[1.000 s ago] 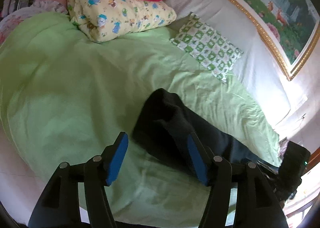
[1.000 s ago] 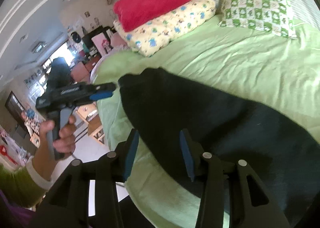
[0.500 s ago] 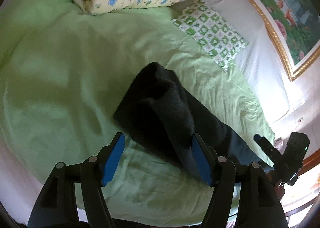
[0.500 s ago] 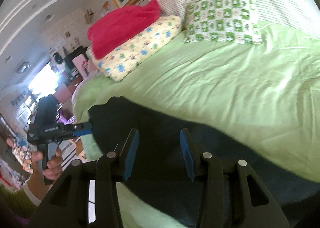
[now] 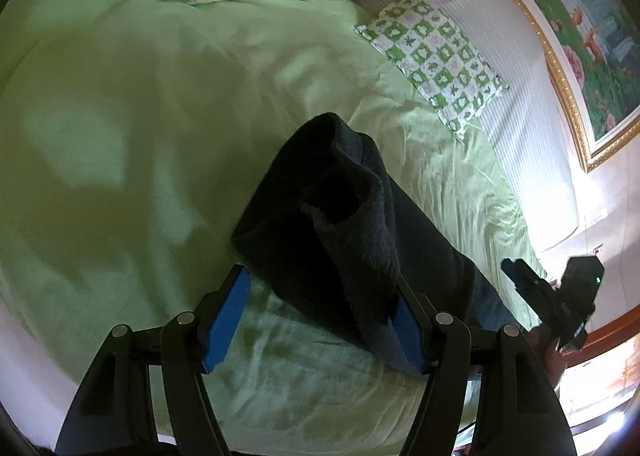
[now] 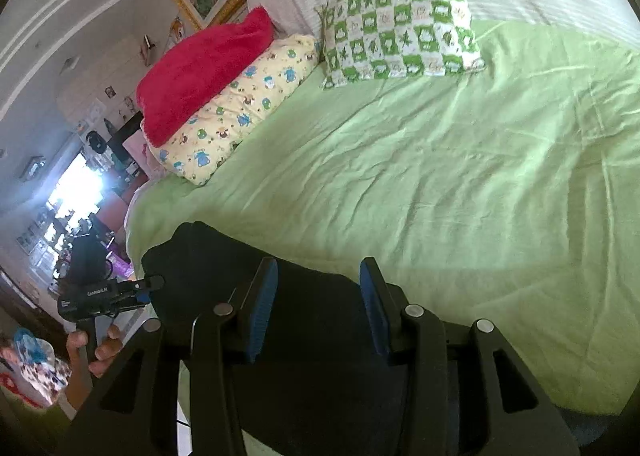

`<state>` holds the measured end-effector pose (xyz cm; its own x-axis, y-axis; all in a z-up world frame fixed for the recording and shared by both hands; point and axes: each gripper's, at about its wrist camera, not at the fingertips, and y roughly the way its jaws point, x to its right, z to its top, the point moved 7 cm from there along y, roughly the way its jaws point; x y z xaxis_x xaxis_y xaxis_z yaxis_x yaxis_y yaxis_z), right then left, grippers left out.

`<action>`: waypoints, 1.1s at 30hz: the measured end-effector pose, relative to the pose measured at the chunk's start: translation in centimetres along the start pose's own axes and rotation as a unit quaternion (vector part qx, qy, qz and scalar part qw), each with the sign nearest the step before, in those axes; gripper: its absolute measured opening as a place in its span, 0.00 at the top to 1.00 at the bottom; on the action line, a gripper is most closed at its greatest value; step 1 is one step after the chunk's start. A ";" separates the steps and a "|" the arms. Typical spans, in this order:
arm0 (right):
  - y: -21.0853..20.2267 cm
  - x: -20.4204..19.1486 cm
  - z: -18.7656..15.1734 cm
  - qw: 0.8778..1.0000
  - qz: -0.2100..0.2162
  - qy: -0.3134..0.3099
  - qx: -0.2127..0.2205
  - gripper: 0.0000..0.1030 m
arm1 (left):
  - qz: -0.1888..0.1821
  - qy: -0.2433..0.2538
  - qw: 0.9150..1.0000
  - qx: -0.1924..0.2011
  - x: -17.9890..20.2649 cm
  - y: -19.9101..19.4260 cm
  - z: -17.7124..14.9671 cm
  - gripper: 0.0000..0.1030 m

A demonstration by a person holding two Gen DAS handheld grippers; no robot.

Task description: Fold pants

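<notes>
Lying on the green bedsheet, the black pants reach between both sets of jaws — left gripper wide, right gripper wide, neither clamped on cloth.

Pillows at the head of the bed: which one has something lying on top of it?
The yellow cartoon-print pillow; a red blanket lies on it. The green-and-white checked pillow beside it carries nothing.

black left gripper and right gripper, blue-padded fingers, silver screws.
</notes>
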<state>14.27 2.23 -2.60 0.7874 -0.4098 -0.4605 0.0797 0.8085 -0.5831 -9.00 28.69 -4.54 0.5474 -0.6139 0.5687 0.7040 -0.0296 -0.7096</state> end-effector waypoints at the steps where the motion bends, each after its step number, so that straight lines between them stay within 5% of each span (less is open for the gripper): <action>1: 0.7 0.2 0.0 1.000 0.001 0.001 -0.014 0.57 | -0.001 0.001 1.000 -0.001 0.0 0.2 0.1 0.34; 10: 5.9 3.2 0.3 0.989 0.060 0.066 -0.114 0.57 | -0.011 0.020 1.000 0.001 0.2 1.7 0.8 0.36; 14: 8.1 3.7 -1.3 0.979 0.069 0.078 -0.177 0.57 | -0.010 0.031 0.999 0.005 0.3 2.2 0.9 0.45; 16: 8.1 3.1 -1.8 0.979 0.070 0.060 -0.182 0.63 | -0.011 0.032 0.999 0.006 0.3 2.5 0.9 0.57; 17: 7.9 2.6 -2.2 0.978 0.071 0.053 -0.189 0.78 | -0.018 0.033 0.999 0.005 0.5 2.6 1.0 0.69; 18: 7.7 2.3 -2.3 0.978 0.072 0.051 -0.190 0.83 | -0.020 0.033 0.999 0.002 0.6 2.7 0.9 0.70; 22: 5.1 -0.9 -2.2 0.987 0.043 -0.010 -0.154 0.87 | -0.042 0.055 0.997 0.028 3.3 -0.5 1.6 0.77; 27: -0.4 -5.2 0.5 0.992 -0.031 -0.117 -0.047 0.88 | -0.052 0.106 0.990 0.071 6.4 -5.1 3.2 0.77; 33: 2.7 -4.2 1.4 0.978 -0.126 -0.167 -0.010 0.88 | -0.007 0.136 0.989 0.055 5.2 -1.1 4.2 0.78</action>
<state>12.08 6.71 -1.31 0.9001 -0.4316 -0.0594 0.2873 0.6905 -0.6638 -5.03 28.88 0.92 0.4050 -0.8043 0.4348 0.7646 0.0371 -0.6434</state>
